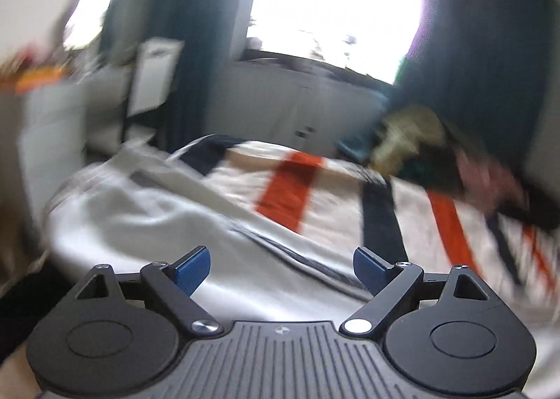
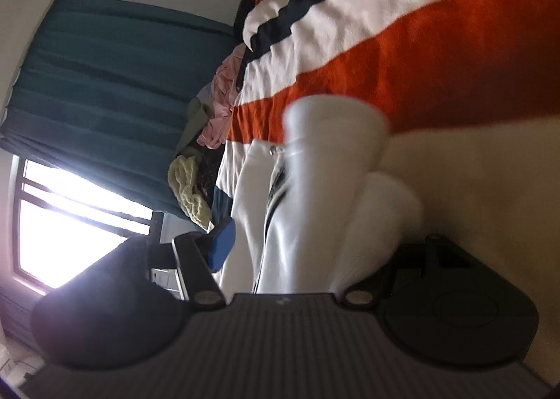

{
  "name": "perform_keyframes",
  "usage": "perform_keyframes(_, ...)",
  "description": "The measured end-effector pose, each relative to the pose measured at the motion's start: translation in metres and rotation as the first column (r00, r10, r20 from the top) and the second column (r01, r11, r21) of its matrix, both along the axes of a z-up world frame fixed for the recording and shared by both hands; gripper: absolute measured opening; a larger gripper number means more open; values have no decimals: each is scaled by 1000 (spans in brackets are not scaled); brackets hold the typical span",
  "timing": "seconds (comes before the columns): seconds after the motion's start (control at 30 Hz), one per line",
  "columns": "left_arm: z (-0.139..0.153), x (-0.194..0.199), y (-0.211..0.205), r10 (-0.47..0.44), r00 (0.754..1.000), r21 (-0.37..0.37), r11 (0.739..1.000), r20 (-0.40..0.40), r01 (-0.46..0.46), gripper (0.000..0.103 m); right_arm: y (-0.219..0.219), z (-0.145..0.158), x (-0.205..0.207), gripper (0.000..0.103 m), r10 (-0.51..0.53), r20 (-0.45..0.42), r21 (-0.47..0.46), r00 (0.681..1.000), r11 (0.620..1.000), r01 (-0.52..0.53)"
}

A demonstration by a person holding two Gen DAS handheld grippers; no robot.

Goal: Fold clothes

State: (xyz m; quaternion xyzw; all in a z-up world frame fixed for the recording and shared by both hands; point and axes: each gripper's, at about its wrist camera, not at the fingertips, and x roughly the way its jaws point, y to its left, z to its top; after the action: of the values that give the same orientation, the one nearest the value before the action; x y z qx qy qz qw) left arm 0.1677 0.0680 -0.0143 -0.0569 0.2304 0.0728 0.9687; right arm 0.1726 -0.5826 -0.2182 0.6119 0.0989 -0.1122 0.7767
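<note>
A white garment (image 1: 147, 220) with a dark zipper line lies on the striped bed cover (image 1: 290, 188). My left gripper (image 1: 281, 271) is open and empty, held above the garment's near part. In the right wrist view the camera is rolled sideways. The white garment (image 2: 315, 188) bulges up between my right gripper's (image 2: 301, 241) fingers. Its left blue pad (image 2: 222, 245) shows beside the cloth; the right finger is hidden behind the fabric. The jaws stand wide around the cloth.
A heap of unfolded clothes (image 1: 437, 153) lies at the far right of the bed; it also shows in the right wrist view (image 2: 210, 139). A bright window (image 1: 336, 3) and teal curtains (image 2: 115, 83) stand behind. White furniture (image 1: 154, 76) stands left of the bed.
</note>
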Motion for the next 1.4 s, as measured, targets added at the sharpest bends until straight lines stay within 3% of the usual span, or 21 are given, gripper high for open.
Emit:
perform_keyframes(0.13,-34,15,-48,-148,986,22,988,-83,150,91,-4,-2,4,66,6,-11,-33,1000,999,-7)
perform_keyframes(0.23,-62,24,-75,-213,965,92,969,-151,228,91,-3,-1,5,65,1,-24,-56,1000,998,-3)
perform_keyframes(0.3,-83,29,-88,-206,959,161,958,-196,239,93,-1,2,6,57,-6,-60,-93,998,996,0)
perform_keyframes(0.37,-99,34,-94,-200,952,201,948,-231,248,94,0,5,7,37,-21,-122,-126,992,992,5)
perform_keyframes(0.43,-105,35,-92,-198,949,187,951,-246,247,95,1,8,8,24,-37,-182,-154,983,988,9)
perform_keyframes(0.57,-97,37,-84,-209,937,133,958,-279,253,96,7,20,8,15,-60,-232,-238,971,971,3)
perform_keyframes(0.7,-95,43,-82,-224,931,116,957,-289,266,98,33,54,11,13,-129,-222,-426,967,904,22)
perform_keyframes(0.8,-91,47,-81,-236,923,99,956,-304,277,98,64,86,14,13,-180,-203,-580,962,814,30)
perform_keyframes(0.87,-85,49,-74,-254,919,55,958,-302,282,98,90,112,17,13,-202,-180,-693,963,721,22)
perform_keyframes(0.97,-74,51,-59,-271,918,-18,960,-289,278,98,137,148,21,13,-187,-122,-833,975,554,3)
perform_keyframes(1.1,-49,46,-34,-251,950,-54,968,-187,245,99,214,183,24,13,-123,-86,-946,989,321,-42)
perform_keyframes(1.2,-37,46,-16,-187,972,13,982,-139,191,99,283,186,32,13,-24,-90,-982,996,168,-85)
perform_keyframes(1.27,-30,44,-1,-142,983,38,988,-117,147,99,327,176,34,13,38,-104,-988,994,111,-108)
perform_keyframes(1.3,-25,43,9,-122,987,20,992,-104,124,99,349,169,35,13,74,-114,-989,991,82,-120)
perform_keyframes(1.4,-9,38,40,-62,997,-77,995,-51,58,99,417,134,32,13,198,-184,-983,963,-51,-178)
